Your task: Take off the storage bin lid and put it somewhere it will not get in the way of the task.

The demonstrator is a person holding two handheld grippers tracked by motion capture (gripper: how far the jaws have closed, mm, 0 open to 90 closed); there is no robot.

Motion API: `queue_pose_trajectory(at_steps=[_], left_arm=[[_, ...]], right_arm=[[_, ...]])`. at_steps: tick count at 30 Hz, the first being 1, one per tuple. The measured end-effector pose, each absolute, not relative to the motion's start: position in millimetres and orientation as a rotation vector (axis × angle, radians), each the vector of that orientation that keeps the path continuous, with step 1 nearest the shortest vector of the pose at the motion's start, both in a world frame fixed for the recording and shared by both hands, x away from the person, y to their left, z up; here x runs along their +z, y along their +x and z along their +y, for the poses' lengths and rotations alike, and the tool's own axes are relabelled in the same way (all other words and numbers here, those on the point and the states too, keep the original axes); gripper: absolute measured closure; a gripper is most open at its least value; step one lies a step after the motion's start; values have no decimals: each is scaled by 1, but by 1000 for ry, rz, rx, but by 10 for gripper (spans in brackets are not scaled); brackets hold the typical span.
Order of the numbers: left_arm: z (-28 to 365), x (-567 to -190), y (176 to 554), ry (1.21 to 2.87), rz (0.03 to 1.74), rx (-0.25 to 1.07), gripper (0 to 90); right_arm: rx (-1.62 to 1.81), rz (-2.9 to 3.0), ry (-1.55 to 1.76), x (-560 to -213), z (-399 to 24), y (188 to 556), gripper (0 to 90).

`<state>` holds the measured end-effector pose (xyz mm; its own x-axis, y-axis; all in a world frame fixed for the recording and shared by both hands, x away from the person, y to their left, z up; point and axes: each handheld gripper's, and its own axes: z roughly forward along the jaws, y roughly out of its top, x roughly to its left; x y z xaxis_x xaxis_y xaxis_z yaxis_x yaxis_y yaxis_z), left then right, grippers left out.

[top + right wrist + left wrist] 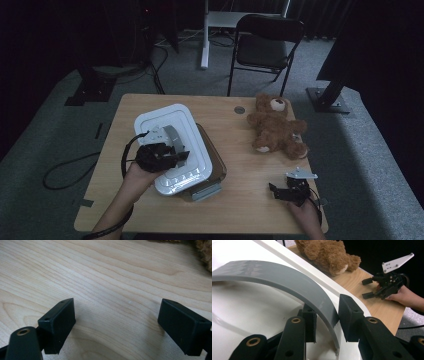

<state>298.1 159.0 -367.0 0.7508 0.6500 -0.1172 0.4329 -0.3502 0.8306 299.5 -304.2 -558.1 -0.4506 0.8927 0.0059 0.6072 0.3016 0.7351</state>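
A white rounded lid [172, 120] with a grey arched handle [173, 136] lies askew over a brown container [214, 162] at the table's left. My left gripper [172, 156] is shut on that handle. In the left gripper view the grey handle [287, 282] passes between the two black jaws of my left gripper [328, 320], above the white lid [249, 320]. My right gripper [281, 192] rests low near the front right edge, open, with nothing between its fingers. In the right gripper view my right gripper [117, 322] has bare wood under it.
A brown teddy bear [276, 127] lies at the back right of the wooden table [240, 150]. A small round grommet [239, 109] sits in the tabletop near it. A black folding chair [265, 47] stands beyond the far edge. The teddy bear [327, 255] and my right gripper [365, 288] appear beyond the lid.
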Motion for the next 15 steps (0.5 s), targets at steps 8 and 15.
queue_pose_trajectory(at_steps=[8,15], left_arm=[[174,-368,293,1992,843,297,695],[195,-364,285,1966,861,317,695]], right_arm=[[955,2168,1340,-558,-304,300,137],[954,2162,1346,-558,-304,300,137]])
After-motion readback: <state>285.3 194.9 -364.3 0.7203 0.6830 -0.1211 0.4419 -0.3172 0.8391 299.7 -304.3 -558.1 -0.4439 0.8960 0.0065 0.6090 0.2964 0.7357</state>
